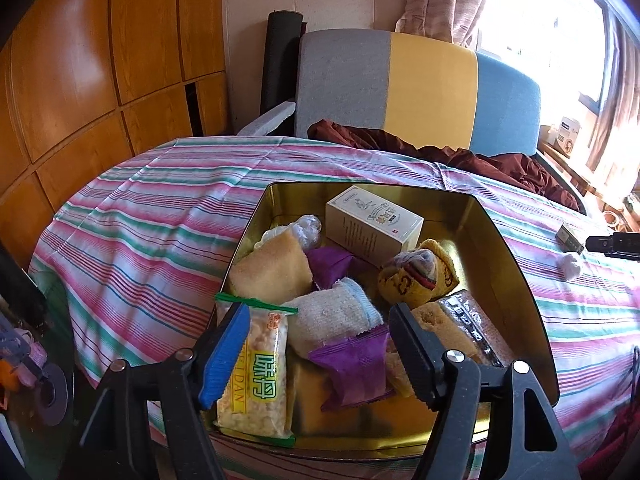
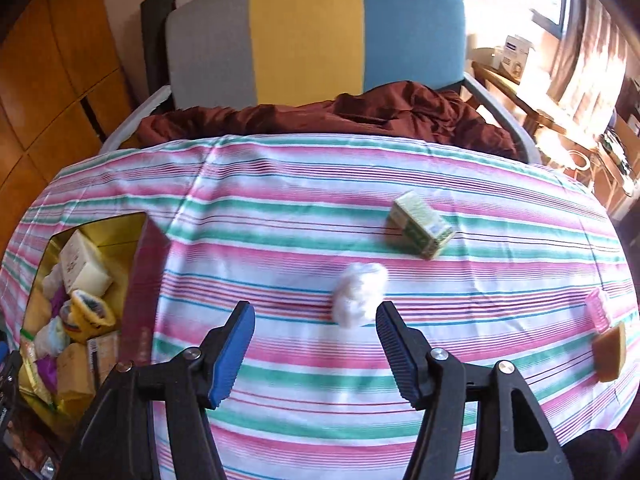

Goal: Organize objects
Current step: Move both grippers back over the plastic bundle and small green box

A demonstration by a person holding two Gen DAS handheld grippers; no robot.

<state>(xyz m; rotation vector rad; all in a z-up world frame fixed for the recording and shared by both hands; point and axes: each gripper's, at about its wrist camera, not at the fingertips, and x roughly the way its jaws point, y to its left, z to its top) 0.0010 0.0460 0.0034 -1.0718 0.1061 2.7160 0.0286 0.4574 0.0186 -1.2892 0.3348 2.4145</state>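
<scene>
A gold tin box (image 1: 504, 240) sits on the striped tablecloth and holds several snack packs, rolled socks and a white carton (image 1: 372, 226). My left gripper (image 1: 320, 344) is open above the tin's near side, its fingers on either side of a purple pack (image 1: 356, 366); a yellow snack bag (image 1: 256, 372) lies by the left finger. My right gripper (image 2: 316, 344) is open and empty over the cloth, just short of a white fluffy ball (image 2: 358, 294). A green box (image 2: 420, 226) lies beyond it. The tin also shows at the left of the right wrist view (image 2: 134, 248).
A pink item (image 2: 598, 310) and a tan block (image 2: 610, 354) lie near the table's right edge. A grey, yellow and blue chair (image 2: 304, 36) with a maroon cloth (image 2: 360, 114) stands behind the table. Wooden cabinets (image 1: 80, 80) are at the left.
</scene>
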